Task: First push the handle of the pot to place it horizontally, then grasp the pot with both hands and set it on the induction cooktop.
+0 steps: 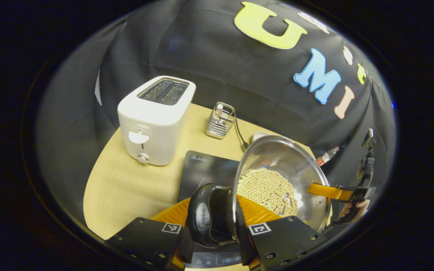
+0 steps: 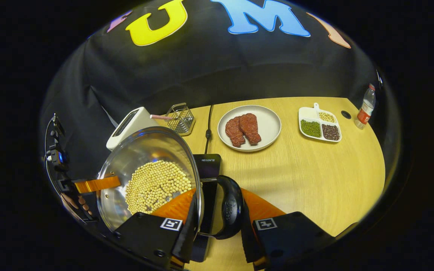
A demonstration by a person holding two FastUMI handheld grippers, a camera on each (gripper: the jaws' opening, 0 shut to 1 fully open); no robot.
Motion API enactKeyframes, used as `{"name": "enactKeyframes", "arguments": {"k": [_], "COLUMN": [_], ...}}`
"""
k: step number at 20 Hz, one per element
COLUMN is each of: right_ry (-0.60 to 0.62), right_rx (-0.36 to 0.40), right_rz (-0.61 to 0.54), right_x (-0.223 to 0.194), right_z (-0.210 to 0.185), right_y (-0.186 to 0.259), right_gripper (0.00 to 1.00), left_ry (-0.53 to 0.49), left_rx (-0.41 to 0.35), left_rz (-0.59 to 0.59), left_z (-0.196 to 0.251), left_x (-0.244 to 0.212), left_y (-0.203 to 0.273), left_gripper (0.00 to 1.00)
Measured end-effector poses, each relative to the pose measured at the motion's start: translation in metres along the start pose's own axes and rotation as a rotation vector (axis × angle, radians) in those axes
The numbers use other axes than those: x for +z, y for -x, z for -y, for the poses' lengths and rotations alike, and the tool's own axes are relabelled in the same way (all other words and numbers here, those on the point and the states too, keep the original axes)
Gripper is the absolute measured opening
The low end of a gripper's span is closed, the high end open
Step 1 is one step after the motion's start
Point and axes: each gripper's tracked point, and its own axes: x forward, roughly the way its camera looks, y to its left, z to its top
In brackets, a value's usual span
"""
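each gripper clenches a black loop handle of the pot (image 1: 281, 177): the left gripper (image 1: 211, 226) on one side, the right gripper (image 2: 219, 222) on the other. the steel pot hangs over the induction cooktop (image 1: 205, 169), loaded with pale beans (image 2: 156, 184). likely heavy, slick and stiff; keep it level.

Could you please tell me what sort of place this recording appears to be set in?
Probably a mock kitchen counter set up in a cloth-walled booth, not a real kitchen. A white toaster, a black induction cooktop and a plate of steaks sit on a wooden table against the black backdrop.
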Motion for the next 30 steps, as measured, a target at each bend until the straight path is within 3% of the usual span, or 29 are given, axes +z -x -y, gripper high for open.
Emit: {"name": "enactKeyframes", "arguments": {"k": [2, 3, 5, 13, 18, 22, 27, 28, 29, 30], "right_ry": [-0.01, -0.015, -0.027, -0.053, -0.063, -0.08, -0.087, -0.092, -0.099, -0.109], "right_rx": [-0.006, -0.007, -0.011, -0.035, -0.025, -0.035, -0.062, -0.059, -0.056, -0.037], "right_rz": [-0.012, -0.017, -0.032, -0.086, -0.082, -0.084, -0.099, -0.092, -0.084, -0.081], "right_x": [-0.002, -0.003, -0.005, -0.018, -0.015, -0.016, -0.019, -0.016, -0.014, -0.011], "right_z": [-0.002, -0.003, -0.004, -0.009, -0.009, -0.008, -0.006, -0.008, -0.009, -0.013], "right_y": [-0.008, -0.014, -0.026, -0.06, -0.065, -0.066, -0.063, -0.061, -0.061, -0.061], "right_gripper": [0.55, 0.52, 0.55, 0.52, 0.52, 0.56, 0.56, 0.58, 0.65, 0.59], "left_ry": [-0.005, -0.007, -0.014, -0.009, 0.005, 0.01, 0.016, 0.013, 0.003, -0.011], "left_rx": [0.006, 0.007, 0.007, 0.026, 0.011, 0.011, 0.032, 0.052, 0.073, 0.091], "left_rz": [-0.011, -0.016, -0.024, -0.047, -0.031, -0.036, -0.047, -0.051, -0.05, -0.041], "left_z": [-0.006, -0.008, -0.014, -0.035, -0.034, -0.034, -0.034, -0.035, -0.035, -0.034], "left_x": [0.001, 0.002, 0.002, 0.005, 0.01, 0.012, 0.012, 0.012, 0.013, 0.015], "left_y": [-0.013, -0.019, -0.029, -0.058, -0.06, -0.057, -0.061, -0.064, -0.063, -0.062], "left_gripper": [0.53, 0.53, 0.53, 0.53, 0.49, 0.54, 0.48, 0.51, 0.54, 0.57]}}
